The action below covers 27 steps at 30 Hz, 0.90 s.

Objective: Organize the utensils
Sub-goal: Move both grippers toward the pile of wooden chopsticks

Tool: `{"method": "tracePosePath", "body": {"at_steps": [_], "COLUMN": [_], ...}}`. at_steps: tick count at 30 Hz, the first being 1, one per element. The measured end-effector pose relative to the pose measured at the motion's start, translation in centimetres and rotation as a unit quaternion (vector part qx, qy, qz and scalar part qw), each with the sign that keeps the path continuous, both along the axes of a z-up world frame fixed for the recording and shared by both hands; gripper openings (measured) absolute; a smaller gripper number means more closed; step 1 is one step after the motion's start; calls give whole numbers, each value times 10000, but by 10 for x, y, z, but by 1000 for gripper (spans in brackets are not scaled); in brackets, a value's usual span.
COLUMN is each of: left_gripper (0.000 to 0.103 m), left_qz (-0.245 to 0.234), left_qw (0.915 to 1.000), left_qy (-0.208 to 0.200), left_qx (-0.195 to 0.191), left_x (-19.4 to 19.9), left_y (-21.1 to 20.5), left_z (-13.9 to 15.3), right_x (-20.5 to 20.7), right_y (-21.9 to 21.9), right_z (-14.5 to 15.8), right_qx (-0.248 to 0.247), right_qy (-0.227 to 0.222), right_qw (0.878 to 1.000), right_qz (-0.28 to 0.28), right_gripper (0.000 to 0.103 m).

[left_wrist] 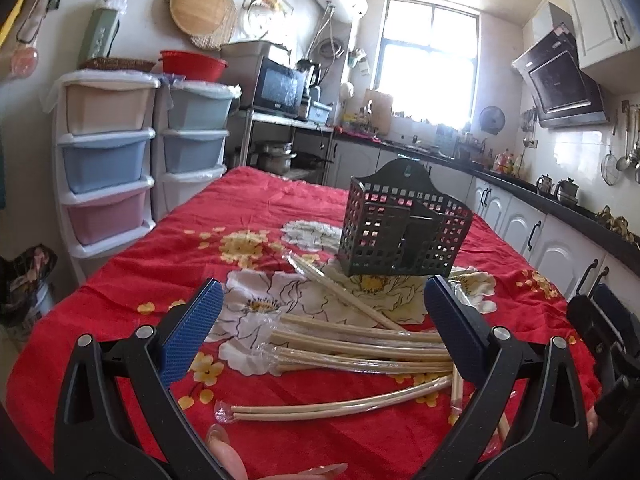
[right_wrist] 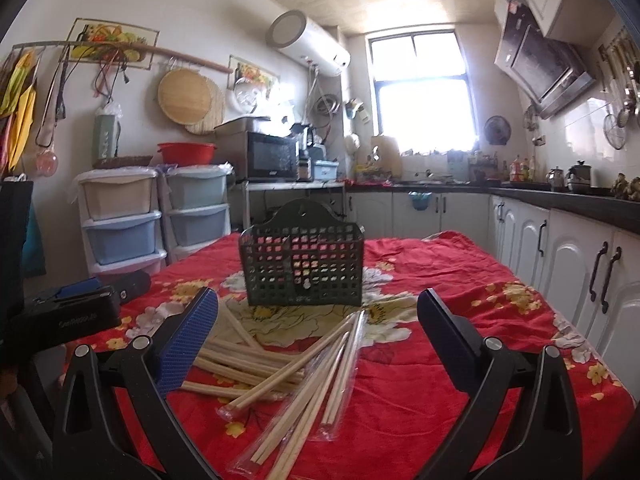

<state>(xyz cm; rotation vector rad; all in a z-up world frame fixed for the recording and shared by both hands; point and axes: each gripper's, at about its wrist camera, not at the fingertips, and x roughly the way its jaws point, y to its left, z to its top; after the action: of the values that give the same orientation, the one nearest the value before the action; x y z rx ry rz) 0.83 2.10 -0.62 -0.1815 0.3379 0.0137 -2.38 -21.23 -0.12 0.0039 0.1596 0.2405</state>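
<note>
A dark green perforated utensil holder (left_wrist: pixel 404 228) stands upright on the red floral tablecloth (left_wrist: pixel 168 248); it also shows in the right wrist view (right_wrist: pixel 302 262). Several pairs of wooden chopsticks in clear sleeves (left_wrist: pixel 352 344) lie scattered in front of it, also in the right wrist view (right_wrist: pixel 304 376). My left gripper (left_wrist: pixel 320 320) is open and empty, just above the near chopsticks. My right gripper (right_wrist: pixel 316 328) is open and empty, above the chopstick pile and short of the holder. The right gripper's body shows at the left view's right edge (left_wrist: pixel 604 332); the left gripper's body shows at the right view's left edge (right_wrist: pixel 68 312).
Pastel plastic drawer towers (left_wrist: pixel 108 160) stand left of the table, with a microwave (left_wrist: pixel 280 88) behind. White cabinets under a dark counter (right_wrist: pixel 568 264) run along the right. A window (right_wrist: pixel 424 92) is at the far end.
</note>
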Motion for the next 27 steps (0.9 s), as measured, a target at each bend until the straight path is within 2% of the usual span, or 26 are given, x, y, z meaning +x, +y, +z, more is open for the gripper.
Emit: {"method": "tracePosePath", "body": {"at_steps": [10, 17, 21, 27], "left_gripper": [93, 93, 93, 93], "left_qz": [112, 194, 51, -143], "left_qw": [9981, 9957, 9955, 9924], "left_qy": [526, 841, 857, 1141], "left_qx": [-304, -350, -400, -432], "left_x": [17, 33, 41, 66], "left_y": [27, 49, 56, 58], "left_z": [-9, -6, 1, 12], "right_x": [15, 37, 49, 72], "right_y": [12, 17, 22, 22], "right_z": [2, 12, 19, 24], "right_qx": [-186, -312, -336, -382], "right_qy": [314, 537, 656, 980], "right_qw": [9984, 9964, 9951, 9917], "right_qz": [436, 583, 661, 737], "right_gripper": [97, 97, 97, 97]}}
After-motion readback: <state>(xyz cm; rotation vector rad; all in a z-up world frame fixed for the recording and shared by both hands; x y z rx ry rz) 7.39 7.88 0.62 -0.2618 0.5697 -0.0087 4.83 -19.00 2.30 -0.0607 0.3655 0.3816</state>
